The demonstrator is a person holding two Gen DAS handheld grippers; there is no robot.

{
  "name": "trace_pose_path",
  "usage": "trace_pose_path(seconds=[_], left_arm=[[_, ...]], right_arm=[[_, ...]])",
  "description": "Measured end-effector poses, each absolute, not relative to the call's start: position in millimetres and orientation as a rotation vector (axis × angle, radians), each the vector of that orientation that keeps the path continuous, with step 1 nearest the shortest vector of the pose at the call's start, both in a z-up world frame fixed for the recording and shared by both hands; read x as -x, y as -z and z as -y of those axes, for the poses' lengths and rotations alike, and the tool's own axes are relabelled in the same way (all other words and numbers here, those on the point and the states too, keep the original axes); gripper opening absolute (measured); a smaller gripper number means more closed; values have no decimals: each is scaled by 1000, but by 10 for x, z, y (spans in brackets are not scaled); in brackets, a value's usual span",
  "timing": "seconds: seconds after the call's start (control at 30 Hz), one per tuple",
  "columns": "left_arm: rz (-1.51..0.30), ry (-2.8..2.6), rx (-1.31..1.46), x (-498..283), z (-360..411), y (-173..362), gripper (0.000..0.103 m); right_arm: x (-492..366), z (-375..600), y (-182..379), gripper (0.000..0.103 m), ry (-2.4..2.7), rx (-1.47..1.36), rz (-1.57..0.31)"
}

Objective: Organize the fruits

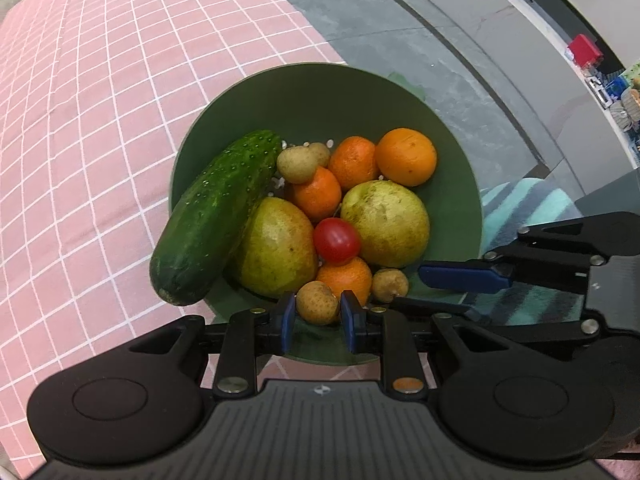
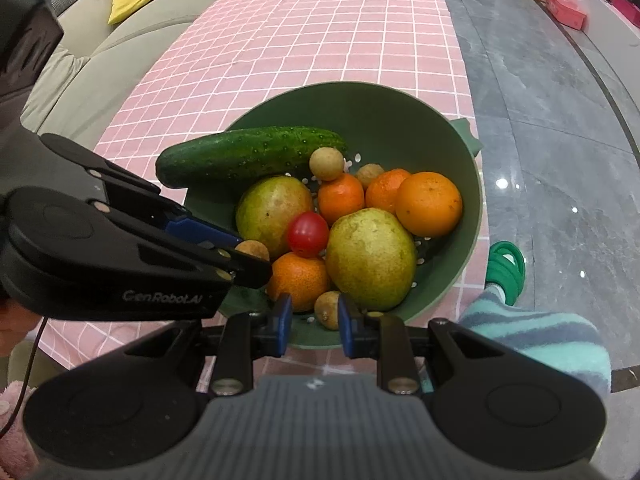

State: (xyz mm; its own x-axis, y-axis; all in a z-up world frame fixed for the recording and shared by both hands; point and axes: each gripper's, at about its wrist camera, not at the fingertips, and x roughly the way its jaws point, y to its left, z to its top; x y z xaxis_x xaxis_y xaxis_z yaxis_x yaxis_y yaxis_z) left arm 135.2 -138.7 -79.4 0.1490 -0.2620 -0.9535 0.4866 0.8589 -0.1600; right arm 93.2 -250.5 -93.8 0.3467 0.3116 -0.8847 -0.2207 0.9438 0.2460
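1. Green and perforated, the round plastic colander bowl sat on the pink grid-checked tablecloth, close to the cloth's edge by the grey stone floor.
2. Inside the bowl lay a long dark-green bumpy cucumber, its lower end jutting out over the rim.
3. Beside the cucumber sat two yellow-green pears, with a small red cherry tomato wedged between them.
4. Behind the pears, toward the bowl's far wall, were a large round orange and two smaller tangerines.
5. A third tangerine sat at the near side of the bowl, below the tomato.
6. Small tan longans lay among the rest, one at the near rim.
7. The left gripper hovered at the near rim, its blue-padded fingers apart on either side of that longan, not clamped on it.
8. The right gripper hung at the near rim too, jaws apart, with another longan between the pads, a gap showing on the left side.
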Motion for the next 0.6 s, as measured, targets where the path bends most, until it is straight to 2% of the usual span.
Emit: trace_pose_path(seconds=[0.13,0.23,0.3,0.43,0.5,0.6], left_arm=[[-1312,531,-214,-1351,1363,800,37],[-1304,529,-218,-1344,1326,773,41],[-1287,535,-211,-1325,1301,705,41],[-1198,557,-199,-1266,1233,458,41],[-1135,544,-200,-1228,1165,307,42],[-1034,508,-198,-1135,1037,71,44]], right_arm=[[-919,2509,927,21,-348,-91,-1162],[-905,2508,914,23,-350,-90,-1156],[-893,2514,889,34,-344,-91,-1145],[-862,2541,777,41,-335,-104,-1098],[-836,2553,688,55,-314,-102,-1062],[-783,2565,516,64,-279,-101,-987]])
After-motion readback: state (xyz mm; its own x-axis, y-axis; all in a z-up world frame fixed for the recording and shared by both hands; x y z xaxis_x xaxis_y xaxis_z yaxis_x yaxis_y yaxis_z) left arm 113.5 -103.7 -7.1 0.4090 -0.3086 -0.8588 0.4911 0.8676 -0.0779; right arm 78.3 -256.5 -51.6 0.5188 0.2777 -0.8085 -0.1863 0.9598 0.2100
